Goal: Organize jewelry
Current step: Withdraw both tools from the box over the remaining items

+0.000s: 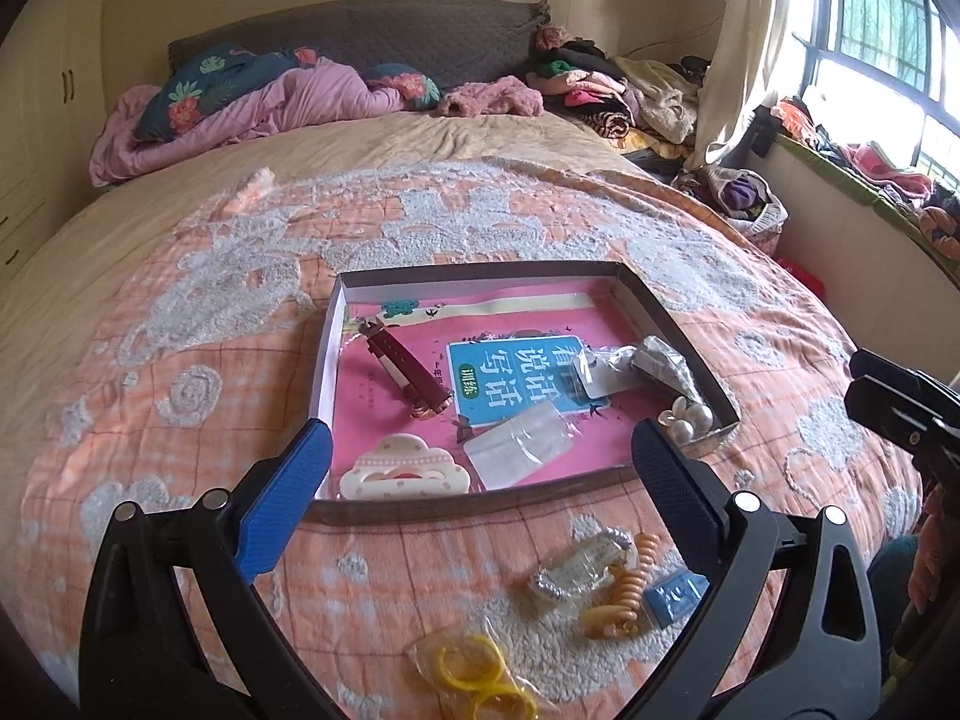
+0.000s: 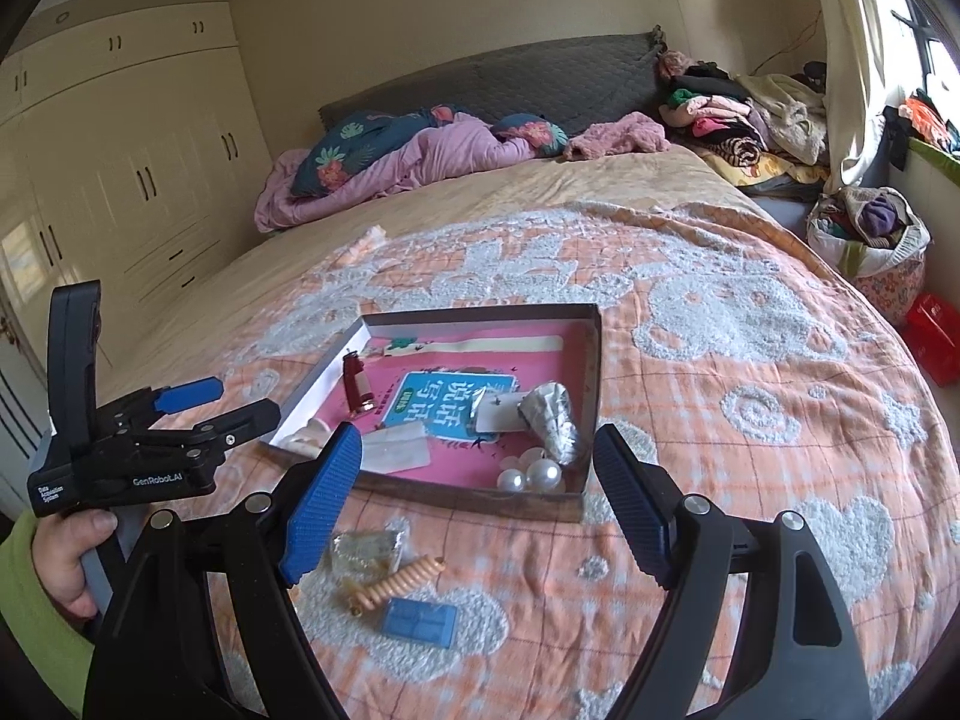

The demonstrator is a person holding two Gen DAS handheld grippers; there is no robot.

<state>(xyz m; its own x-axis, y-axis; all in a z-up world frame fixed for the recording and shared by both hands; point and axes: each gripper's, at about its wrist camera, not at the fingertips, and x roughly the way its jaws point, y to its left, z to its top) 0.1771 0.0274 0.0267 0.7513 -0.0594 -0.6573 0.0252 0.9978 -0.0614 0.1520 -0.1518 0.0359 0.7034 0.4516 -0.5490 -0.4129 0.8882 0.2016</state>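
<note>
A shallow cardboard box [image 1: 690,324] [image 2: 591,360] lies on the bed. In it are a dark red watch [image 1: 414,375] [image 2: 357,387], a cream hair claw [image 1: 405,468], pearl pieces [image 1: 687,417] [image 2: 534,474], a silver foil packet [image 1: 660,363] [image 2: 552,414] and a clear bag [image 1: 519,444]. On the blanket in front lie yellow rings in a bag [image 1: 480,681], a bagged bracelet [image 1: 579,570] [image 2: 363,549], an orange spiral tie [image 1: 621,597] [image 2: 399,585] and a blue packet [image 1: 675,594] [image 2: 420,621]. My left gripper [image 1: 480,504] [image 2: 222,405] is open and empty. My right gripper [image 2: 474,504] is open and empty.
The bed carries an orange and white blanket [image 1: 240,330]. A pink quilt and pillows [image 1: 252,105] lie at the headboard. Piled clothes [image 1: 612,90] sit at the far right. A basket [image 2: 870,240] and a red box [image 2: 933,336] stand on the floor. Wardrobes [image 2: 120,168] line the left wall.
</note>
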